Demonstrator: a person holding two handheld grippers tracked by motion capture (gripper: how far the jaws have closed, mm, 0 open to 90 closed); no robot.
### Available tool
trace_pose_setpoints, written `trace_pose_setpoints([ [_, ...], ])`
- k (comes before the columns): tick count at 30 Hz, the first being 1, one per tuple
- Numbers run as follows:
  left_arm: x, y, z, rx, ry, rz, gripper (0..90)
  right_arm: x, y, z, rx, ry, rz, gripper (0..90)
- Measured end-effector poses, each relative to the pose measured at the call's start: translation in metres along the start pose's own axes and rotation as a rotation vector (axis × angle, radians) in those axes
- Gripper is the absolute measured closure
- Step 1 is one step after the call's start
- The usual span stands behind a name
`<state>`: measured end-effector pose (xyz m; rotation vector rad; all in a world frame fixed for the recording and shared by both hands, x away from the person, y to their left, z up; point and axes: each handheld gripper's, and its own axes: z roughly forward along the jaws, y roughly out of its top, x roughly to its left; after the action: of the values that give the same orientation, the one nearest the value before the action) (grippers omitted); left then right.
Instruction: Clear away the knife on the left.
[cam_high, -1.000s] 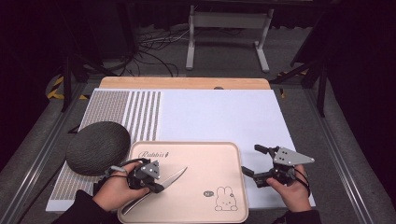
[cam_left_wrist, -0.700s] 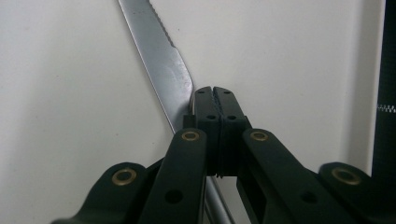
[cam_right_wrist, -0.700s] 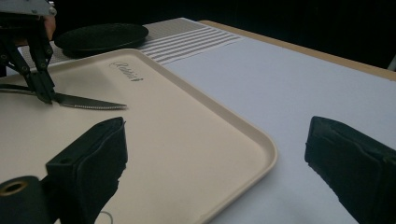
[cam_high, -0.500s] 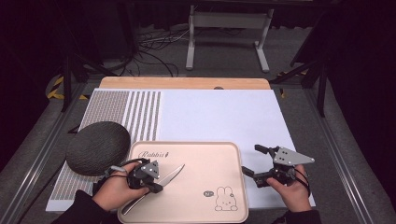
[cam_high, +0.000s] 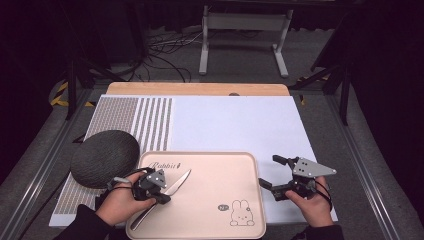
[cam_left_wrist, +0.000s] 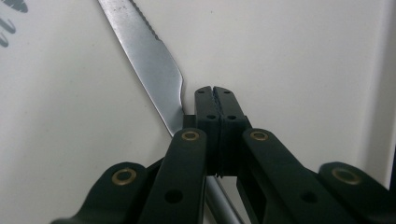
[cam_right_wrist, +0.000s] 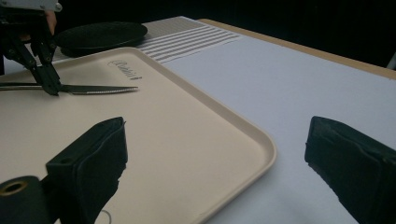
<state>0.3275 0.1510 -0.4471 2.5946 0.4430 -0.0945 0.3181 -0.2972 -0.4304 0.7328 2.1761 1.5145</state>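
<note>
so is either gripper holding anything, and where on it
The left gripper has its jaws shut on the silver table knife where blade meets handle. The right gripper is open and holds nothing.

One knife (cam_high: 172, 186), one tray (cam_high: 250, 165), one dark round pad (cam_high: 102, 156)

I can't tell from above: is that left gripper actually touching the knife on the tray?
Touching. In the left gripper view the shut left gripper sits against the knife, whose handle passes under the jaws, no gap showing.
</note>
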Motion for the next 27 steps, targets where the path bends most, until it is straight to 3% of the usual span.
trace_pose_setpoints([
  [6,0.003,-0.007,-0.003,-0.021,0.006,-0.039,90.0,0.0,0.0,0.0,0.004,0.0,-0.002,6.8],
  [27,0.009,-0.026,-0.013,-0.025,0.034,-0.098,90.0,0.001,-0.001,0.001,0.006,0.001,-0.004,6.8],
])
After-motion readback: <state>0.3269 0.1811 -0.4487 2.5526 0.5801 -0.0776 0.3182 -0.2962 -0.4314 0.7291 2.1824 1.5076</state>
